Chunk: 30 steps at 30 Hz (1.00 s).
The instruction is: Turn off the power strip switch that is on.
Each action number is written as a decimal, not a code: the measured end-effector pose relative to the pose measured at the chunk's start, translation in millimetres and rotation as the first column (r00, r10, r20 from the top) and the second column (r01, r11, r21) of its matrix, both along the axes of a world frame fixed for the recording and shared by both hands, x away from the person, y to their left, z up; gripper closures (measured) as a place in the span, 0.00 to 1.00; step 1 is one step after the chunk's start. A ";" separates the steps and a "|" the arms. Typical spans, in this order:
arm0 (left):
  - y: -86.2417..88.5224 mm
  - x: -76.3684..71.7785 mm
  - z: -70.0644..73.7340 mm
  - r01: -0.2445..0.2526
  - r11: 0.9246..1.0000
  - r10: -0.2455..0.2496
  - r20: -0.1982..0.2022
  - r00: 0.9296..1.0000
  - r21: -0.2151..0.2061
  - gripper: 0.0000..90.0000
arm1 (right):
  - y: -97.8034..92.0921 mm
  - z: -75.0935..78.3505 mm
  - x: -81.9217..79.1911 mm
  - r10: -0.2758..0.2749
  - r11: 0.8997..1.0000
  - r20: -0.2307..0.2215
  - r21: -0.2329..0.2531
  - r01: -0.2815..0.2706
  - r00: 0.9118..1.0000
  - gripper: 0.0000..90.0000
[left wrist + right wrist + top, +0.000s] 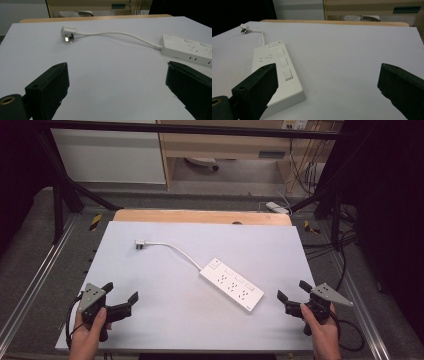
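A white power strip (pixel 232 284) lies diagonally in the middle of the pale sheet, with several sockets and switches on top. Its white cord (pixel 181 251) curves to a plug (pixel 140 244) lying at the upper left. My left gripper (pixel 120 292) is open near the front left of the sheet, held by a hand, with nothing between its jaws. In the left gripper view the plug (pixel 67 33) lies ahead and the strip (pixel 187 49) at the right. My right gripper (pixel 294 290) is open at the front right, just right of the strip's near end (pixel 277 77).
The pale sheet (pixel 150 320) covers a wooden table (pixel 200 216) whose far edge shows. Metal frame rails run along both sides. A shelf unit, cables and a second white strip (pixel 276 207) lie on the floor beyond the table.
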<state>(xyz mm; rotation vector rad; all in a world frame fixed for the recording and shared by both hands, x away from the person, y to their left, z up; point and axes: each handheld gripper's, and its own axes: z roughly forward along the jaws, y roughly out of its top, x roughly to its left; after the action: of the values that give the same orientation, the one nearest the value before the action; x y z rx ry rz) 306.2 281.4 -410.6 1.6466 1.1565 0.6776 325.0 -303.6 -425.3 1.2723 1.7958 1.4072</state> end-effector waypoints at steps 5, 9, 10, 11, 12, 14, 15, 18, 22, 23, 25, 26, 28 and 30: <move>-0.1 0.1 0.1 0.001 1.000 -0.001 -0.002 1.000 0.002 0.06 | -1.3 0.3 0.2 -0.009 1.000 -0.005 0.009 0.009 1.000 0.04; 0.1 0.1 0.0 0.001 1.000 -0.001 -0.005 1.000 0.006 0.06 | -1.1 1.2 0.3 -0.010 1.000 -0.005 0.009 0.010 1.000 0.03; 0.0 0.1 0.0 0.001 1.000 -0.001 -0.005 1.000 0.004 0.06 | -0.6 1.6 0.5 -0.014 1.000 -0.009 0.007 0.014 1.000 0.04; 0.1 0.3 0.0 0.000 1.000 0.000 -0.006 1.000 0.002 0.06 | -0.4 1.8 0.6 -0.015 1.000 -0.008 0.006 0.015 1.000 0.04; 0.1 0.3 0.0 0.000 1.000 0.000 -0.006 1.000 0.002 0.06 | -0.2 2.1 0.5 -0.016 1.000 -0.008 0.004 0.016 1.000 0.04; -0.2 0.4 -0.1 0.001 1.000 -0.001 -0.008 1.000 0.000 0.06 | 0.1 2.5 0.3 -0.015 1.000 -0.009 0.005 0.015 1.000 0.04; -0.1 0.4 -0.1 0.002 1.000 -0.002 -0.007 1.000 0.001 0.06 | 0.0 3.9 0.0 -0.012 1.000 -0.004 0.011 0.012 1.000 0.04; -0.1 0.3 -0.1 0.003 1.000 -0.003 -0.008 1.000 0.004 0.06 | 0.1 6.2 -0.6 -0.011 1.000 -0.004 0.018 0.011 1.000 0.04; -0.5 0.5 -0.4 0.004 1.000 -0.004 -0.010 1.000 0.005 0.06 | -0.2 10.8 -1.9 -0.008 1.000 -0.001 0.020 0.008 1.000 0.04; -0.6 0.5 -0.4 0.004 1.000 -0.004 -0.010 1.000 0.006 0.06 | -0.4 11.7 -2.3 -0.007 1.000 0.000 0.023 0.007 1.000 0.04; -0.6 0.5 -0.4 0.003 1.000 -0.003 -0.010 1.000 0.005 0.06 | -1.2 13.2 -2.7 -0.008 0.999 0.004 0.031 0.008 1.000 0.04; -0.6 0.6 -0.5 0.003 1.000 -0.003 -0.011 1.000 0.006 0.06 | -1.5 14.0 -2.8 -0.008 0.999 0.001 0.032 0.008 1.000 0.04; -0.7 0.7 -0.6 0.004 1.000 -0.004 -0.012 1.000 0.006 0.06 | -1.7 15.8 -3.1 -0.007 1.000 -0.004 0.026 0.008 1.000 0.04; -0.7 0.9 -0.8 0.005 1.000 -0.005 -0.012 1.000 0.013 0.06 | -1.3 17.7 -3.4 -0.009 1.000 -0.005 0.023 0.009 1.000 0.04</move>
<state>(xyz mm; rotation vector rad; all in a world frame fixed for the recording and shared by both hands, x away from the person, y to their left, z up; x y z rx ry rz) 307.1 280.6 -411.4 1.6661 1.1580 0.6738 321.6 -304.9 -407.6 1.2956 1.7795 1.4252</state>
